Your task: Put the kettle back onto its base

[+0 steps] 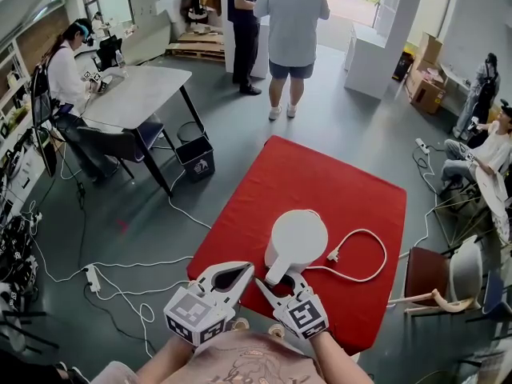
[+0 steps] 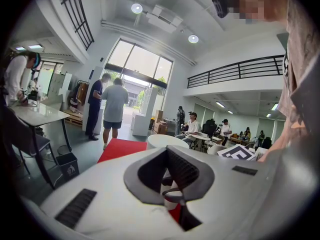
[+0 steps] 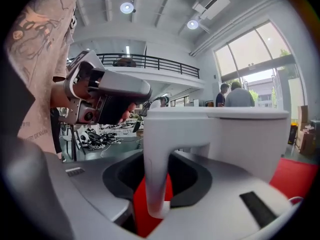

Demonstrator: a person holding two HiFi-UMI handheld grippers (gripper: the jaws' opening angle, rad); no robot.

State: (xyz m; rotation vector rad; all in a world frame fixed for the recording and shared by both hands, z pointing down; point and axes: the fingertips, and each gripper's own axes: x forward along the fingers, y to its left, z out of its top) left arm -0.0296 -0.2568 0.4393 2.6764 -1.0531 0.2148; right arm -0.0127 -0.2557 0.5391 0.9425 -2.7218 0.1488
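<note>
Now kettle point(image 1: 298, 238) near front edge of red table point(image 1: 320, 174) (open top beyond).

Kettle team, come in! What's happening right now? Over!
Left gripper shut, empty. Right gripper open around kettle handle. Kettle upright on red table. Nothing blocking.

white kettle point(image 1: 296, 241) upright on the red tabletop point(image 1: 320, 174), handle toward the near edge, set between the parted jaws of the right tongs point(image 1: 282, 285). left tongs point(image 1: 246, 270) just beside, tips together, nothing between. white cord point(image 1: 385, 254) looped right of the kettle, plug point(image 1: 332, 256) near its body.
</note>
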